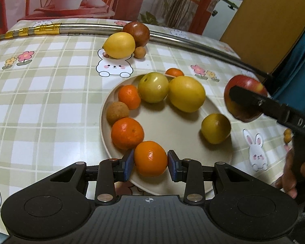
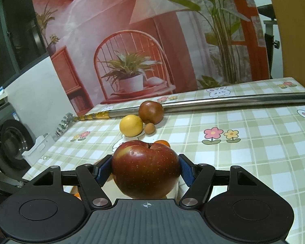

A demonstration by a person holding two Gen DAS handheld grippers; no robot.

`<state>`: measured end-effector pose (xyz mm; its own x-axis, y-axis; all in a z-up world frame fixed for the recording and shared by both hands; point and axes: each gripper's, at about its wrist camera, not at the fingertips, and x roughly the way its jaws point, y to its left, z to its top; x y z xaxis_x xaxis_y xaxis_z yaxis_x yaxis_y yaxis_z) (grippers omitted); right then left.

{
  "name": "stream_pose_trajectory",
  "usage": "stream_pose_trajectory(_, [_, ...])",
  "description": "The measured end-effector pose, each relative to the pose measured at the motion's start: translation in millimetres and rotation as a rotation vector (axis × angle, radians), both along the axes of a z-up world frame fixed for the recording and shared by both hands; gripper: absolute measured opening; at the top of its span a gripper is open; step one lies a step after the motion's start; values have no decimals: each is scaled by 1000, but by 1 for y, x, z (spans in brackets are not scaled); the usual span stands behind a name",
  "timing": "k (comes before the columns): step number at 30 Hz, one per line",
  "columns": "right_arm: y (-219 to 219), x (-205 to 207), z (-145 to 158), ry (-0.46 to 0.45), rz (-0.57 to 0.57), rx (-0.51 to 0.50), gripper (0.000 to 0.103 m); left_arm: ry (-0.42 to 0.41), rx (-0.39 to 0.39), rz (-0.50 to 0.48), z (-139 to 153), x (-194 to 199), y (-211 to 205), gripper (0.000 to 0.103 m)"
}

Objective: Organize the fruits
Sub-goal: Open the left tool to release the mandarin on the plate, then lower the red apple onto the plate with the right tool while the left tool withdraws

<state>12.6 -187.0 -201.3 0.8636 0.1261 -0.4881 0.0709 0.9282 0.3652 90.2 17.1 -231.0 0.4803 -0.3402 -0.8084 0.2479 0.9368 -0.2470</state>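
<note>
- A red apple (image 2: 146, 169) is clamped between the blue pads (image 2: 186, 169) of the right gripper (image 2: 146, 167); in the left wrist view it is seen lifted at the right edge of the frame, above the tablecloth (image 1: 50, 93) beside the plate (image 1: 172, 130), presumably so that it can be carried over the rim.
- The left gripper (image 1: 150, 161) is set around an orange (image 1: 150, 158) at the plate's near edge, low in the frame. Its pads (image 1: 129, 163) lie just at the fruit's sides, but whether they press on it cannot be told.
- Oranges, a brown round fruit and yellow-green fruits are ranged along the plate's rim, leaving the middle bare, probably for sorting by kind.
- A lemon (image 1: 119, 45), a dark red fruit (image 1: 136, 33) and a small brown fruit (image 1: 139, 52) are grouped at the upper centre, against a metal pole (image 1: 193, 41), and appear not yet gathered.
</note>
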Motion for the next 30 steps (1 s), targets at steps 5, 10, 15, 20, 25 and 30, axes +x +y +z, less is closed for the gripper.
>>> stream_pose_trajectory(5, [-1,1,-1,5,-4,3,65,-15,48,-26,-3,-1,-6,38])
stream_pose_trajectory(10, [-1,1,-1,7,-5,2,65,-32,69,-41,-4,-3,-8,40])
stream_pose_trajectory(15, [-2,1,-2,11,-8,4,65,-36,71,-42,-4,-4,-8,39])
stream_pose_trajectory(20, [-3,1,-3,11,-7,-1,65,-48,81,-37,-1,-6,-8,40])
stream_pose_trajectory(25, [-2,0,0,14,-4,-19,65,-85,87,-49,7,-12,-12,40])
stream_pose_trajectory(30, [6,-1,5,17,4,-42,65,-138,96,-53,17,-19,-13,40])
